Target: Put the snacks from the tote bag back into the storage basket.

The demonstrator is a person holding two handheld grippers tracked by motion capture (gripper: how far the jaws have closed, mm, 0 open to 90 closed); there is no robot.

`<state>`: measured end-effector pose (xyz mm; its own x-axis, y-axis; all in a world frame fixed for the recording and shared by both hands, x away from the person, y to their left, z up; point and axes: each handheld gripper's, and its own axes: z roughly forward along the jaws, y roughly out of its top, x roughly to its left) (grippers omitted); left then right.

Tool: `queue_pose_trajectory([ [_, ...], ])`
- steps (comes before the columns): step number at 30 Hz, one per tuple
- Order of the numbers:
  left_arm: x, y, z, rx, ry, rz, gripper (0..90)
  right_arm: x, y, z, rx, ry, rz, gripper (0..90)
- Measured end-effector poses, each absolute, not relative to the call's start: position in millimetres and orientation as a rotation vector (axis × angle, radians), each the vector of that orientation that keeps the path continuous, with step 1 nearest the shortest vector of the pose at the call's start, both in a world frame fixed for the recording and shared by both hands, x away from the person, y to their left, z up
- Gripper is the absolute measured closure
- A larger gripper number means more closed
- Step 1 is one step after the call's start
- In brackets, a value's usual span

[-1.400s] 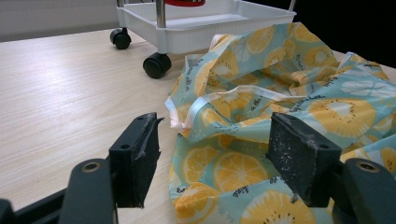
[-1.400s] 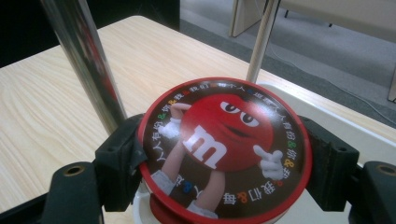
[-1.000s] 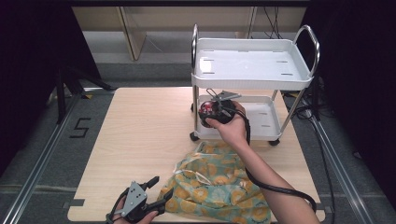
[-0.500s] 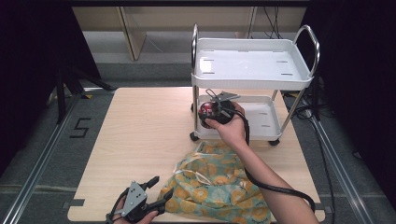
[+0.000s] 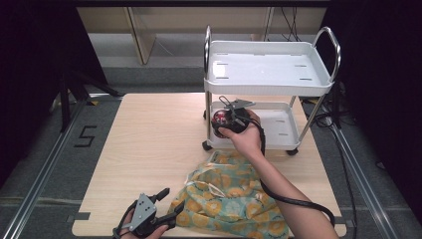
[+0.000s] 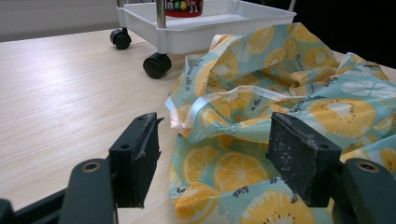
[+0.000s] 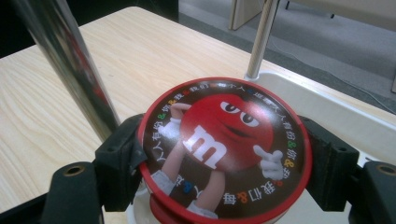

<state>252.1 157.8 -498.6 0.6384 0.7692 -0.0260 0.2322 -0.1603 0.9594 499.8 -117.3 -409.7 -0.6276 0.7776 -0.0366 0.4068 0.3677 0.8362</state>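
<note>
— Over at the cart's lower shelf (image 5: 278,130), what does the right gripper (image 5: 225,118) hold?

— Its two black jaws press against opposite sides of a round candy tin (image 7: 224,149) with a red rim and a red cartoon figure on its lid. The tin sits at the shelf's near-left corner, close beside a chrome post (image 7: 65,65) of the white cart (image 5: 268,74), lid facing the right gripper's camera.

— And the left gripper (image 5: 164,204)?

— Low at the table's (image 5: 149,129) near edge, jaws spread wide, nothing between the pads. It points at the crumpled lemon-print cloth (image 6: 289,107), whose near fold lies just past the fingertips (image 6: 140,149).

— Where does the cloth lie against the cart?

— On the table in front of it, its far edge near the black castors (image 6: 156,65); the person's right forearm (image 5: 288,204) crosses above it.
</note>
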Motion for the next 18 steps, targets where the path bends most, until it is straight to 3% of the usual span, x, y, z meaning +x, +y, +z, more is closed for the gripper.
queue_pose_trajectory([
  [18, 252.0, 157.0, -498.9, 1.705, 0.826, 0.577, 33.3, 500.3, -117.5, -416.8, 1.054, 2.199, 1.143, 26.7],
])
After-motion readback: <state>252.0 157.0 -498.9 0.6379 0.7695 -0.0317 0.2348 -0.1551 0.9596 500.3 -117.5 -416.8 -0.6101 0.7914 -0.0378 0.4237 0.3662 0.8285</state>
